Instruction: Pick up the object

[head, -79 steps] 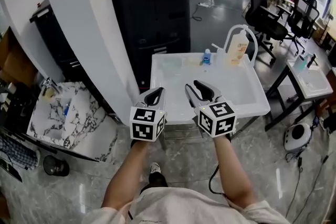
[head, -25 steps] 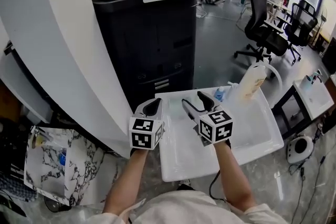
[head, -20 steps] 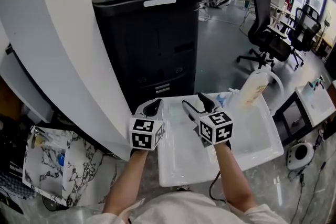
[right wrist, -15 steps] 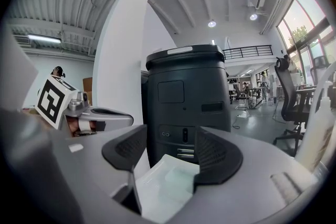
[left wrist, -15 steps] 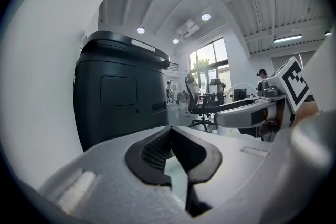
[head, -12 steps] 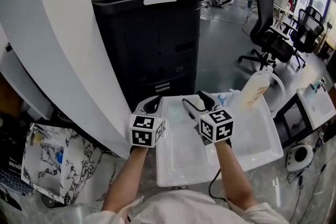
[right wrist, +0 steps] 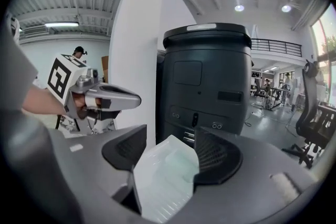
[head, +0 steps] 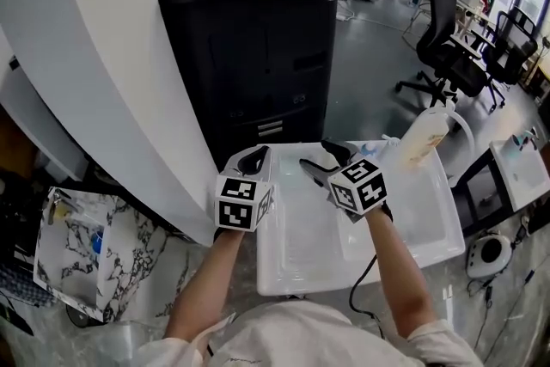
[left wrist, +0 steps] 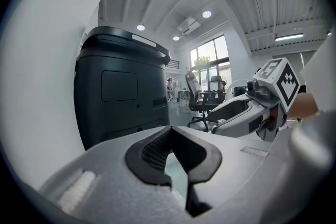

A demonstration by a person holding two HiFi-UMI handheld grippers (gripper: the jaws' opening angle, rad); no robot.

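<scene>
A person stands over a shallow white plastic tray (head: 309, 249) on a grey office floor, holding a grey two-jaw gripper with a marker cube in each hand. Both are raised above the tray's near-left part and touch nothing. The left gripper (head: 258, 153) has its jaws brought together: in the left gripper view (left wrist: 169, 131) the black ribbed pads (left wrist: 152, 152) meet at their tips, a narrow wedge of space widens behind them, and nothing is caught between them. The right gripper (head: 318, 155) is spread wide, and in the right gripper view (right wrist: 171, 134) a corner of the tray (right wrist: 163, 176) shows through the gap well beyond its jaws, clear of both pads (right wrist: 215, 155). The two grippers hang side by side, near each other but apart. A pale plastic bottle (head: 426, 137) with an orange label stands upright at the tray's far right edge, well away from either gripper, and a small blue-topped item (head: 370, 149), too small to make out, sits just to its left. Behind the tray rises a tall black cabinet-like machine (head: 258, 39) beside a broad white column (head: 112, 56).
</scene>
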